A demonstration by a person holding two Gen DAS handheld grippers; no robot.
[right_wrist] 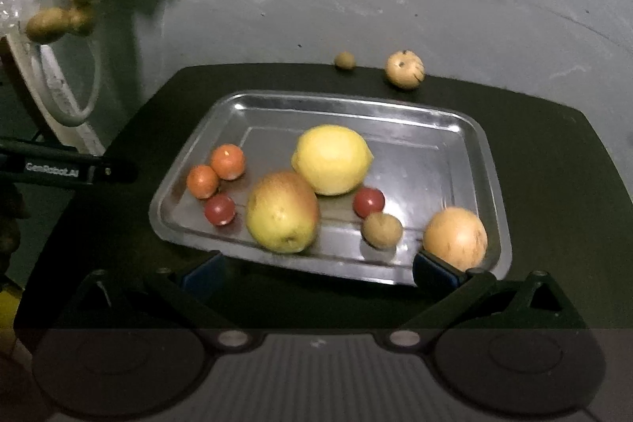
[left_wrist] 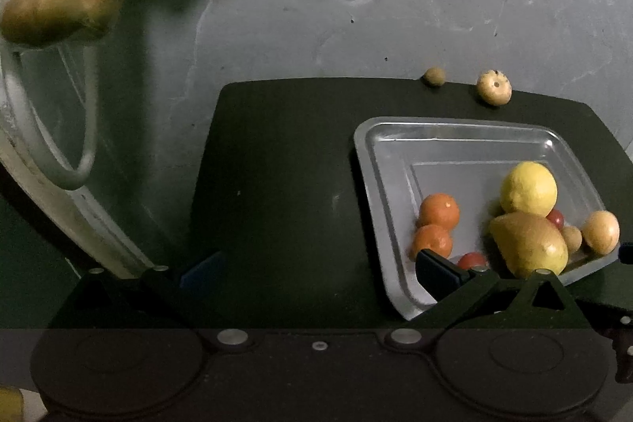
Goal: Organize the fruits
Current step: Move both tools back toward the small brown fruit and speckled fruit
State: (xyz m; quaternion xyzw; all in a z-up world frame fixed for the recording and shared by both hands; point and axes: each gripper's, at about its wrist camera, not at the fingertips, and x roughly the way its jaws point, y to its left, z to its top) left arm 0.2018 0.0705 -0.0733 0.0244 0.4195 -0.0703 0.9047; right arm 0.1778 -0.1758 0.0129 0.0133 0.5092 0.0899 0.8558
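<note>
Both claws, left (left_wrist: 316, 263) and right (right_wrist: 316, 263), hang with fingers spread apart and hold nothing. The rectangular silver metal tray (right_wrist: 455, 123) sits on the dark surface (right_wrist: 554, 184), holding a yellow lemon (right_wrist: 331, 159), a yellow-red apple (right_wrist: 281, 211) and two small oranges (right_wrist: 215, 171).

White letters on a black bar (right_wrist: 67, 169) at the left of the right wrist view look like "GenRobot.AI", a bit blurry.

Both grippers, left (left_wrist: 320, 269) and right (right_wrist: 318, 265), jaws spread wide, nothing between them
</note>
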